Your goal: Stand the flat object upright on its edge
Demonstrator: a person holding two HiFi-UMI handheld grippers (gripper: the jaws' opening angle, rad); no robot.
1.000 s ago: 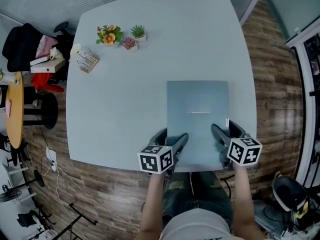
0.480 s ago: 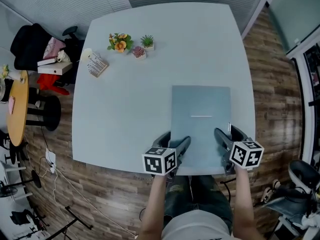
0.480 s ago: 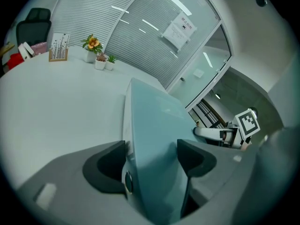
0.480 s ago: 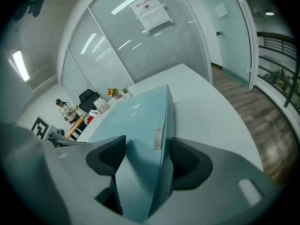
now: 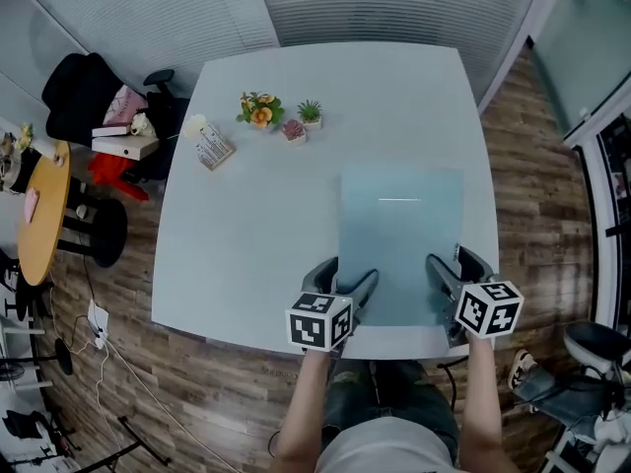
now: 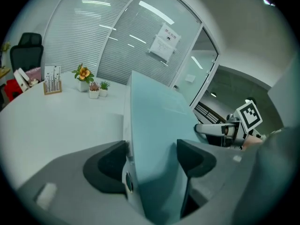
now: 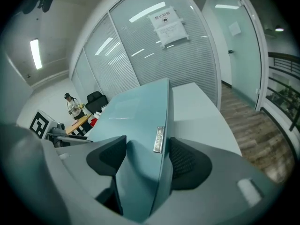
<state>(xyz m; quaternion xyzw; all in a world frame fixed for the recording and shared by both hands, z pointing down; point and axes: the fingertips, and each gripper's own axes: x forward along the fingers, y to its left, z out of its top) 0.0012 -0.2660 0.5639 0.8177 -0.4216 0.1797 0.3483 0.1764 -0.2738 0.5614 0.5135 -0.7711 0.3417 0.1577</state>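
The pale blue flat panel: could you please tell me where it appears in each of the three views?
Head view: panel, lower centre-right, towards the near edge.
Left gripper view: panel, centre, rising from the bottom edge.
Right gripper view: panel, centre, rising from the bottom edge.
Shared landmark: the white table.

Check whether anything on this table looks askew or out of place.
Only the board is askew: the left gripper and right gripper clamp its near edge, tilting it off the table; the right jaws have just been closing on it. Nothing is spilled or damaged.
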